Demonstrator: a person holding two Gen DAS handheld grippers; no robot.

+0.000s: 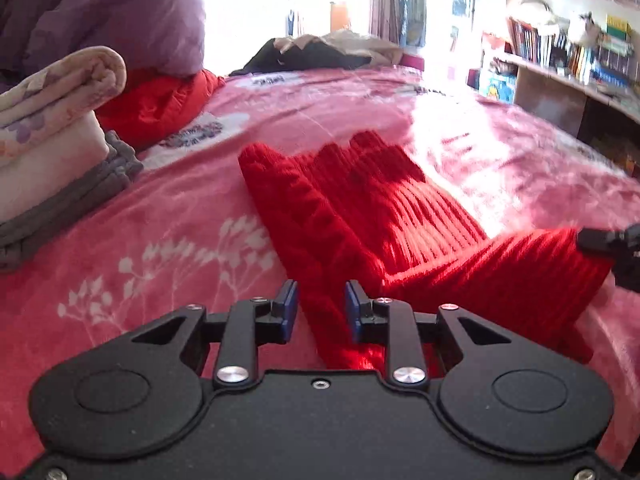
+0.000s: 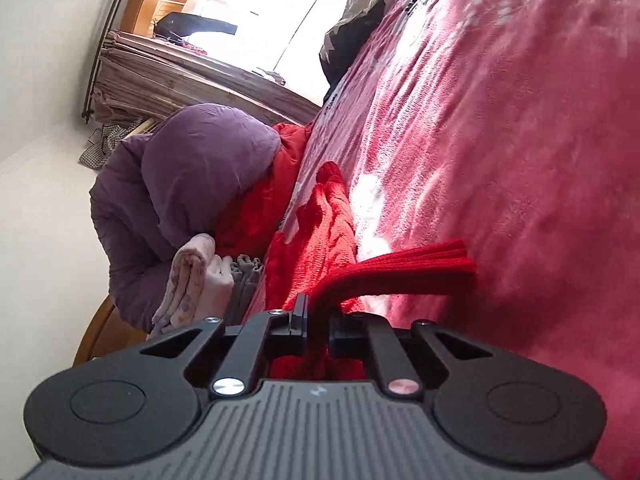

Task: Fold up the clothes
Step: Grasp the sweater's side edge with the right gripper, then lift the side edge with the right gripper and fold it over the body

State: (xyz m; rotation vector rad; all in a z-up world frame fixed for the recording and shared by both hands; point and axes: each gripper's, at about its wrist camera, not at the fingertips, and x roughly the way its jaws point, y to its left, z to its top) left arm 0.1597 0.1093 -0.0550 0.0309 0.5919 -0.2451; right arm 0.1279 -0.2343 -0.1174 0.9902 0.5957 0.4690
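Fingers of the left stand parted around the red knit sweater on the bed, not pinching. Right fingers clench its cuff; that thin pinch may slip if tugged.

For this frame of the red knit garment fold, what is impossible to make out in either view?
- Left wrist view: whether the left tongs pinch the red knit garment; its near end is hidden behind the tool body.
- Left wrist view: the right tongs, cut off by the right edge.
- Left wrist view: book titles on the shelf, blurred.
- Right wrist view: the garment's full shape.
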